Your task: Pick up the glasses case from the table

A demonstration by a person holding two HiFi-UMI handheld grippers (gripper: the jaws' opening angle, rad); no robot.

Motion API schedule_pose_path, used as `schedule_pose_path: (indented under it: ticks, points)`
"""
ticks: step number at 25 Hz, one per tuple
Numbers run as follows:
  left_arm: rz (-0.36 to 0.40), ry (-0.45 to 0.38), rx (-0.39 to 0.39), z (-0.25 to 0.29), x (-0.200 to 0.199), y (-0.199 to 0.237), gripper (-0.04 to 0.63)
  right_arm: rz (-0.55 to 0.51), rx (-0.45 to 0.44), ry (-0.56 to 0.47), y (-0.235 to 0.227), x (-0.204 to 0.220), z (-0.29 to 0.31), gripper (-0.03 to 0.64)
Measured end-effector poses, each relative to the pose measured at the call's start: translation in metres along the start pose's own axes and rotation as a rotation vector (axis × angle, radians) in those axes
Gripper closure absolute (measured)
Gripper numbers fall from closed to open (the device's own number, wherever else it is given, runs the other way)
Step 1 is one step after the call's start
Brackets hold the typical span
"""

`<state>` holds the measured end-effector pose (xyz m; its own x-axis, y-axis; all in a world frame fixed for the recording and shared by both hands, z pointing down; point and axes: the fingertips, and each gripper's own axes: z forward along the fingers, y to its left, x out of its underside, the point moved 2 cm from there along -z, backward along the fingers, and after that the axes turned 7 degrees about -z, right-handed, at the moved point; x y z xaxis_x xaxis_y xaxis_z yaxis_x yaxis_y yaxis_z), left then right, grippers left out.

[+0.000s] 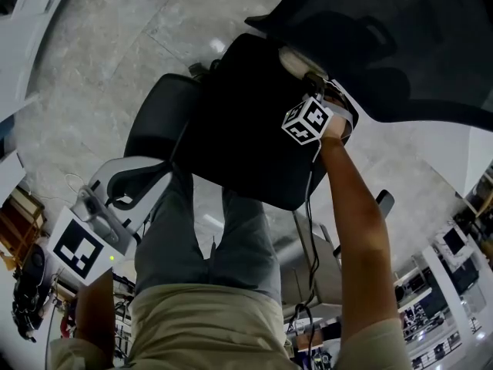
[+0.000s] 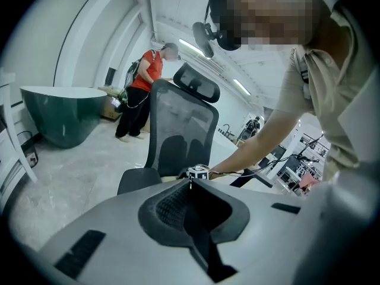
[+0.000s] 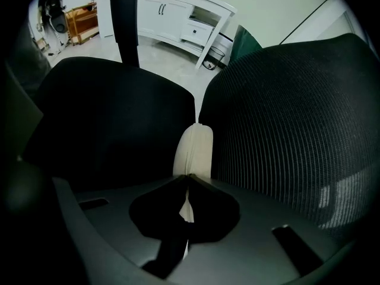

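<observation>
The glasses case (image 3: 194,150) is a cream, rounded pouch wedged upright where a black chair seat (image 3: 113,123) meets the mesh backrest (image 3: 291,123). My right gripper (image 3: 189,176) is shut on the case's near edge, its jaws pinched together over the cream material. In the head view the right gripper (image 1: 312,79) reaches down to the back of the seat, with the case (image 1: 294,57) showing pale just beyond it. My left gripper (image 2: 190,183) is shut with nothing in it, held off to the chair's side; in the head view the left gripper (image 1: 142,172) is at the lower left.
The office chair (image 2: 178,129) has a headrest (image 2: 199,83). A second grey chair seat (image 1: 158,118) sits beside it. A person in a red top (image 2: 145,91) stands by a dark green tub (image 2: 59,114). White cabinets (image 3: 184,19) line the far wall.
</observation>
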<state>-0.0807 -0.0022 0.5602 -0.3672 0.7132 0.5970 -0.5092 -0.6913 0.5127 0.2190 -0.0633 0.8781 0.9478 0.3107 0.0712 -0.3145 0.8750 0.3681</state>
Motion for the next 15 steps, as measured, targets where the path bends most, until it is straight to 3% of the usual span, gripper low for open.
schedule_pose_path:
  ticks: [15]
  points:
    - [-0.019, -0.015, -0.023, -0.011, -0.012, 0.000, 0.578, 0.070, 0.044, -0.016, -0.008, 0.001, -0.045, 0.588]
